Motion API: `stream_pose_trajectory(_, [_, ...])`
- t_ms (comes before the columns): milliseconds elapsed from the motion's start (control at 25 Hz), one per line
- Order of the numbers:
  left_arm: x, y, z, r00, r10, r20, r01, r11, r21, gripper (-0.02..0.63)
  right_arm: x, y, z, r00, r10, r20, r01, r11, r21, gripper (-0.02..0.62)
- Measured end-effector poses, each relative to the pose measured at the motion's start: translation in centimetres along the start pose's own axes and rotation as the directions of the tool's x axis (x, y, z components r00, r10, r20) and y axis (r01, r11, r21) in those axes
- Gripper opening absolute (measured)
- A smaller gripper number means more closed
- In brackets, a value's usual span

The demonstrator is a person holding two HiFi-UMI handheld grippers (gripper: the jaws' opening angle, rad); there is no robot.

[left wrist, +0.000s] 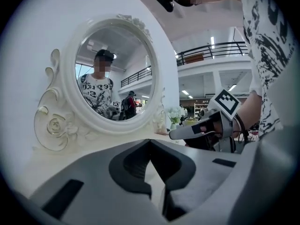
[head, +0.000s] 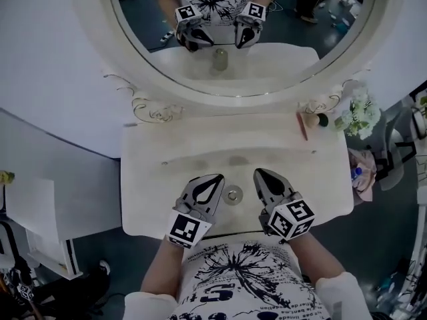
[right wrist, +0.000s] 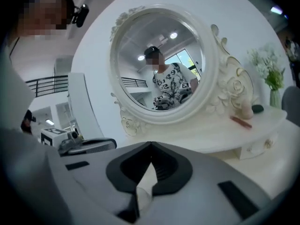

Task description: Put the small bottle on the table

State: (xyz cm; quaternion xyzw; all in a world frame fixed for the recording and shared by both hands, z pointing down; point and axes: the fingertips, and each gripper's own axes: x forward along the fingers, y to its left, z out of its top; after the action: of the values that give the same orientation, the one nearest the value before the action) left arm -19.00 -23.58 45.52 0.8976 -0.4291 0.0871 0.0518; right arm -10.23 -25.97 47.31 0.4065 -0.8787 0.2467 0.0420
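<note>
The small bottle point(head: 232, 195) stands upright on the white vanity table point(head: 173, 152), near its front edge, and I see it from above as a round cap. My left gripper point(head: 217, 177) lies just left of it and my right gripper point(head: 259, 173) just right of it. Both are shut, tips together, with nothing between them and apart from the bottle. In the left gripper view the shut left gripper point(left wrist: 150, 140) points toward the mirror, with the right gripper point(left wrist: 201, 128) beside it. The right gripper view shows the shut right gripper point(right wrist: 151, 144) and the left gripper point(right wrist: 86, 145) at its left.
An oval mirror point(head: 240, 32) in an ornate white frame rises at the table's back and reflects the bottle and both grippers. At the back right are a red stick point(head: 302, 125), small round items point(head: 311, 120) and white flowers point(head: 360, 112). The table's front edge runs under my grippers.
</note>
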Motion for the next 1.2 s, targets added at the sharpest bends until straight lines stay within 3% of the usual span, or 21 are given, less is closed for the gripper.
stream_pose_trajectory(120, [-0.9, 1.6, 0.7, 0.999, 0.031, 0.011, -0.029, 0.995, -0.095, 0.018, 0.2, 1.0, 1.2, 0.999, 0.009, 0.039, -0.004, 0.992, -0.127, 0.017])
stream_pose_trajectory(200, [-1.2, 2.5, 1.2, 0.998, 0.057, 0.039, -0.052, 0.992, -0.118, 0.018, 0.2, 1.2, 1.8, 0.998, 0.025, 0.059, -0.014, 0.983, -0.185, 0.017])
stream_pose_trajectory(520, [-2.7, 3.7, 2.4, 0.987, 0.140, 0.081, -0.135, 0.988, -0.070, 0.019, -0.4, 1.6, 4.0, 0.992, 0.007, 0.127, 0.035, 0.943, -0.330, 0.017])
stream_pose_trajectory(720, [-2.9, 3.7, 3.3, 0.985, 0.148, 0.088, -0.145, 0.989, -0.037, 0.018, -0.9, 2.3, 4.2, 0.991, 0.008, 0.136, 0.050, 0.905, -0.423, 0.017])
stream_pose_trajectory(920, [-3.0, 3.4, 3.8, 0.987, 0.134, 0.093, -0.133, 0.991, -0.020, 0.018, -1.2, 2.2, 4.3, 0.989, -0.003, 0.145, 0.056, 0.931, -0.362, 0.017])
stream_pose_trajectory(1200, [-3.5, 3.6, 4.3, 0.983, 0.152, 0.101, -0.151, 0.988, -0.017, 0.018, -1.7, 2.7, 5.2, 0.987, 0.010, 0.158, 0.057, 0.910, -0.410, 0.015])
